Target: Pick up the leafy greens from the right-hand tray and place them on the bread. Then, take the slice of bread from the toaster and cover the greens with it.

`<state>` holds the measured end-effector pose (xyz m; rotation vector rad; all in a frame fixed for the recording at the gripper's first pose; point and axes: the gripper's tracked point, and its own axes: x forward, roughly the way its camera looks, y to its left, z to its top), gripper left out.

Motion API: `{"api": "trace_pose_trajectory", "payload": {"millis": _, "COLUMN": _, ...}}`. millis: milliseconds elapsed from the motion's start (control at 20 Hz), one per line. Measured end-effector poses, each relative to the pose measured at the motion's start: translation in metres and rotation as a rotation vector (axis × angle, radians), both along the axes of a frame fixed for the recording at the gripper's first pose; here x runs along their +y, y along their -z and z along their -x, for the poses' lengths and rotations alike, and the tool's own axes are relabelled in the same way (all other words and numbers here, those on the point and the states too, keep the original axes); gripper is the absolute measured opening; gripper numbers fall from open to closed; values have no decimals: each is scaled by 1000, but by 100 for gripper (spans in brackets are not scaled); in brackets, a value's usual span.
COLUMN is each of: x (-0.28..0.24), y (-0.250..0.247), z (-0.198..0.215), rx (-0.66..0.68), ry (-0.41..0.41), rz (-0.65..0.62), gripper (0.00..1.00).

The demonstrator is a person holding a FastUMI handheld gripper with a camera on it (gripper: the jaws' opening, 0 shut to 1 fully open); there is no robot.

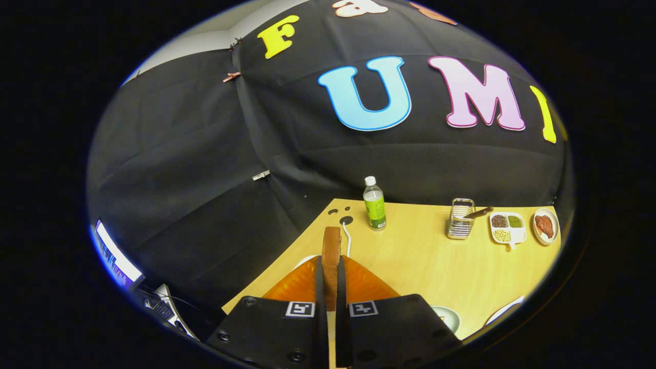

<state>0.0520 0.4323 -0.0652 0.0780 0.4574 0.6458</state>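
The gripper [330, 292] pinches an upright slice of bread [331, 256] edge-on between both fingers, jaws nearly together, above the orange toaster [366, 284] on the wooden table [435, 261].

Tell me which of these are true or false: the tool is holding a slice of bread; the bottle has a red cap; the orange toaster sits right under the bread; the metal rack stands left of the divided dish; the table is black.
1. The tool is holding a slice of bread. True: both fingers press on its sides, edge-on.
2. The bottle has a red cap. False: the cap is white, above a green label.
3. The orange toaster sits right under the bread. True.
4. The metal rack stands left of the divided dish. True.
5. The table is black. False: it is light wood; the black is the cloth wall behind.
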Motion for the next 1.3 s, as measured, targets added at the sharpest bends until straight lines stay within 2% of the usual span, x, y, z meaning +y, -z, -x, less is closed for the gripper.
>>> {"api": "trace_pose_trajectory", "payload": {"millis": 550, "x": -93, "y": 59, "z": -5, "rx": 129, "ry": 126, "rz": 11, "gripper": 10}}
{"api": "trace_pose_trajectory", "payload": {"millis": 1050, "x": -112, "y": 134, "z": 19, "rx": 293, "ry": 133, "rz": 10, "gripper": 10}}
{"api": "trace_pose_trajectory", "payload": {"millis": 1300, "x": -125, "y": 159, "z": 18, "rx": 338, "ry": 153, "rz": 8, "gripper": 10}}
